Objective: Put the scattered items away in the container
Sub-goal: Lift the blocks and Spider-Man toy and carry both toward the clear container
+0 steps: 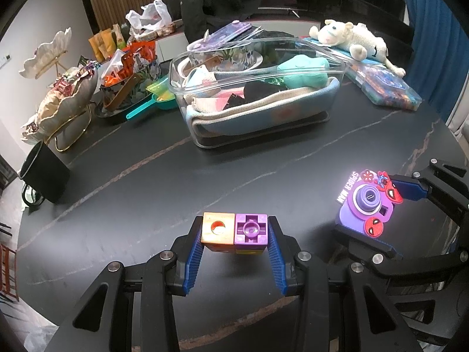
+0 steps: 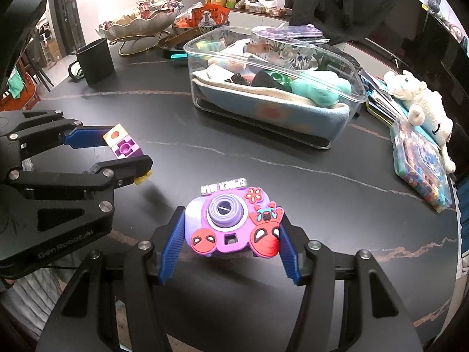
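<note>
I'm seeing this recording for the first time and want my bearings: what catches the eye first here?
The purple toy camera with red mask stickers stands out, clamped in the right hand-held gripper near the dark table's front edge. Beside it, the left hand-held gripper grips a block of orange and purple cubes. Behind both sits a clear plastic container already stuffed with cloth and soft toys.

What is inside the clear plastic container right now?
The clear container holds a folded blue cloth, a teal plush, a floral bowl and black and pink fabric pieces. Whatever lies beneath the cloth is covered.
</note>
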### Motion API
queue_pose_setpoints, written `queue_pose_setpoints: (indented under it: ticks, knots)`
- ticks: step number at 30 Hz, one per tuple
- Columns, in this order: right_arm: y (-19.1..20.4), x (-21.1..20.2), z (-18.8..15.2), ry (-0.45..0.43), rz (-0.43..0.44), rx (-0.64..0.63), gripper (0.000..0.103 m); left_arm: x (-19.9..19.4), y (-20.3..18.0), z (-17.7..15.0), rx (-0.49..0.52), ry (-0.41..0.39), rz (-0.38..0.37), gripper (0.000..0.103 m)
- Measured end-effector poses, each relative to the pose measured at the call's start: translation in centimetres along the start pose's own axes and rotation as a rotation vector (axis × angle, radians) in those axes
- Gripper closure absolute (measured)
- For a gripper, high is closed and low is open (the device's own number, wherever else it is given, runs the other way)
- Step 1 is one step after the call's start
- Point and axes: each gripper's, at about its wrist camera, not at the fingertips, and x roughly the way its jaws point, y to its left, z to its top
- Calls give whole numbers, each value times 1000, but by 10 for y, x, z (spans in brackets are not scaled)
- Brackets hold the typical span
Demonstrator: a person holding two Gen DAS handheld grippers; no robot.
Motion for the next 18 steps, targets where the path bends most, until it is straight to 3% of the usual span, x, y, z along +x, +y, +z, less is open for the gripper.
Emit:
queue_pose_setpoints:
  ticks: [18]
  knots:
    - [-8, -14, 16, -38, -26, -8, 48, -3, -2, 10, 3, -6, 4, 66]
